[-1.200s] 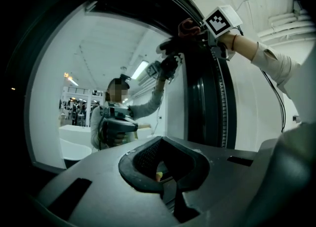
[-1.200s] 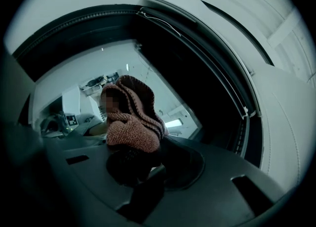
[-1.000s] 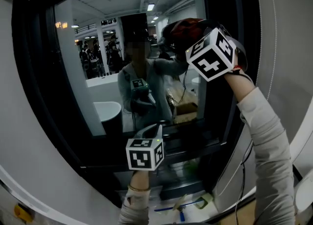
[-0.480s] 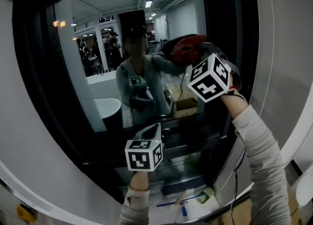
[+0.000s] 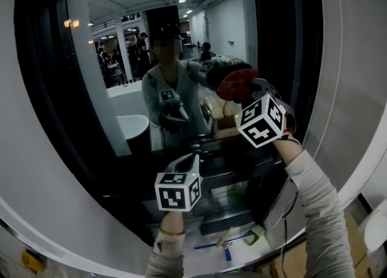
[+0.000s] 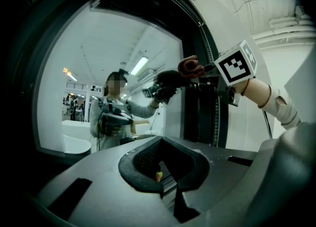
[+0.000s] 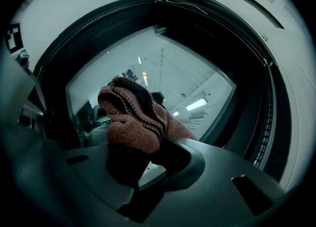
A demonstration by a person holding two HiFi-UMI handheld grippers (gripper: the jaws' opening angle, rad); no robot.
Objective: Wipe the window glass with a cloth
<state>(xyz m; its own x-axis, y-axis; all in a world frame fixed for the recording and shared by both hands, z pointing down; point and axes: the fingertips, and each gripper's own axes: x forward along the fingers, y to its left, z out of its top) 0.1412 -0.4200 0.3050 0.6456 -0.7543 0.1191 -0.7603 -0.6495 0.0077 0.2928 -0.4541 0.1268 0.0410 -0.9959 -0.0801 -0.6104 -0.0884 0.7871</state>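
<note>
A reddish-brown knitted cloth (image 5: 237,83) is pressed to the window glass (image 5: 130,47) near the pane's right edge, about mid-height. My right gripper (image 5: 247,94) is shut on the cloth, with its marker cube just below. In the right gripper view the cloth (image 7: 131,117) bulges out of the right gripper (image 7: 143,154) in front of the glass (image 7: 163,68). My left gripper (image 5: 188,162) hangs low at the centre, short of the lower frame, shut with nothing in it. The left gripper view shows the left gripper (image 6: 163,164) and, up right, the cloth (image 6: 190,66) on the pane.
A thick dark window frame (image 5: 275,41) borders the glass, with a white wall (image 5: 354,89) to the right. The pane reflects a person and a lit room. Below the sill, a blue-handled tool (image 5: 225,248) and small items lie on a pale surface.
My right gripper has carried the cloth downward along the right side of the glass. The left gripper has stayed where it was.
</note>
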